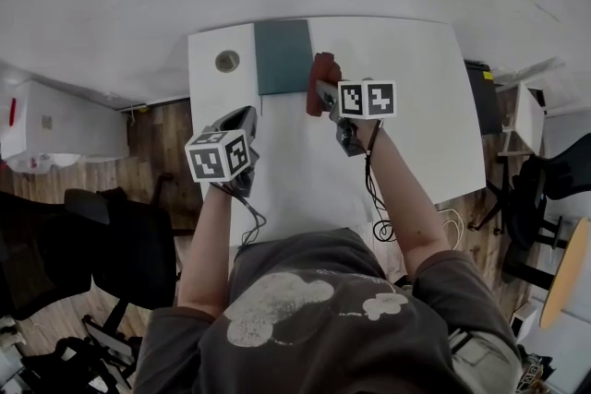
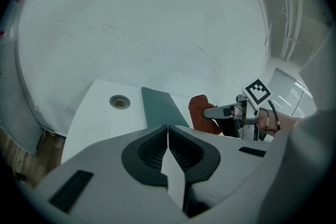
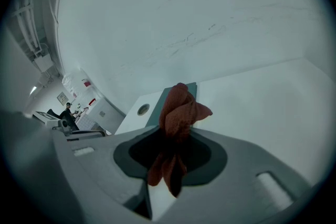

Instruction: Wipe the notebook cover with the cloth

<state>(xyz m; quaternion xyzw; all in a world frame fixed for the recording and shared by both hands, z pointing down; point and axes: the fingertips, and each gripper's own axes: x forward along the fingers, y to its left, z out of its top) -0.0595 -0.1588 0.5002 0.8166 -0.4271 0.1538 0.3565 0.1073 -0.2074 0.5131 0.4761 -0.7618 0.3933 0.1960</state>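
Note:
A dark teal notebook (image 1: pixel 283 56) lies flat at the far edge of the white table (image 1: pixel 406 115); it also shows as a teal slab (image 2: pixel 160 108) in the left gripper view and partly behind the cloth (image 3: pixel 190 88) in the right gripper view. My right gripper (image 1: pixel 320 93) is shut on a crumpled red-brown cloth (image 1: pixel 323 74) (image 3: pixel 178 115) (image 2: pixel 200 110), held just right of the notebook's right edge. My left gripper (image 1: pixel 242 126) hovers over the table's left part, nearer to me than the notebook, jaws together and empty (image 2: pixel 168 150).
A round cable hole (image 1: pixel 227 61) (image 2: pixel 119 102) sits in the table left of the notebook. Dark office chairs (image 1: pixel 120 244) stand on the wooden floor at left, a white cabinet (image 1: pixel 55 126) beyond them. More furniture (image 1: pixel 531 161) crowds the right side. A wall rises behind the table.

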